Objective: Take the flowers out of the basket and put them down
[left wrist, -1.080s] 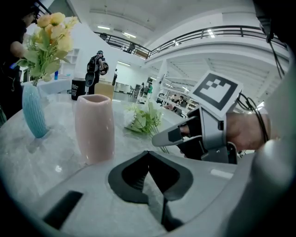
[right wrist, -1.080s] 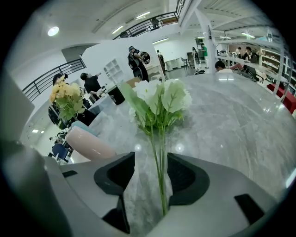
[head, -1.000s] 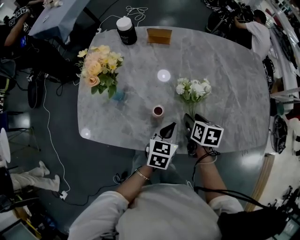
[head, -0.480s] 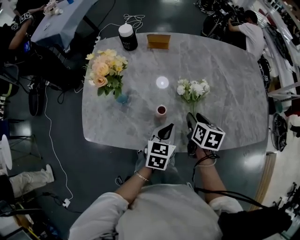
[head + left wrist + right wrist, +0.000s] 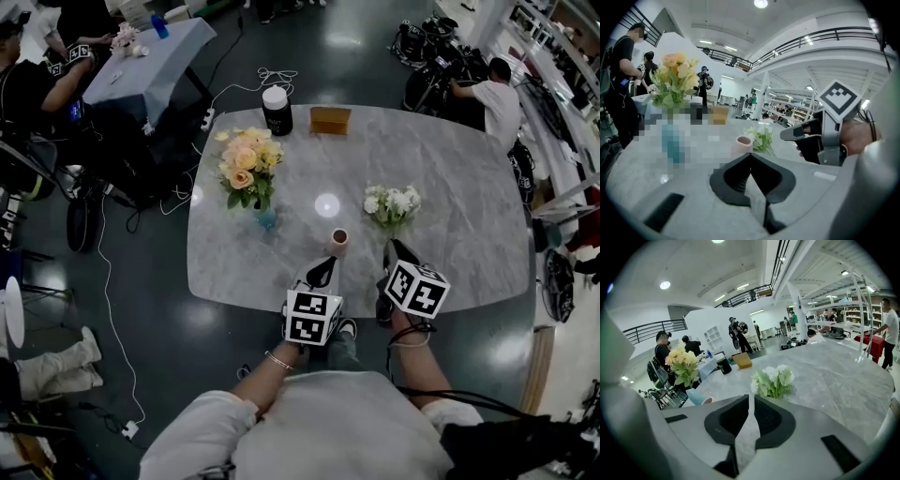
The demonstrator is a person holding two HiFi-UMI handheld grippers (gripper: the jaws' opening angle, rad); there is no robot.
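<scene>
— Near the surface's (image 5: pixel 450 187) front edge, where are the white flowers (image 5: pixel 392 203)?

— Just beyond the right gripper (image 5: pixel 393 247), which hides their stems. Its fingers have just been closing: a slit remains, nothing between. The left gripper's (image 5: pixel 324 266) fingers meet, empty. A pink cup (image 5: pixel 338 238) stands nearby.

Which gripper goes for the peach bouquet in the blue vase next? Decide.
Left, probably. The left gripper sits on the side of the peach bouquet, shut and empty. The right gripper, whose jaws have just been closing on nothing, is by the white flowers.
</scene>
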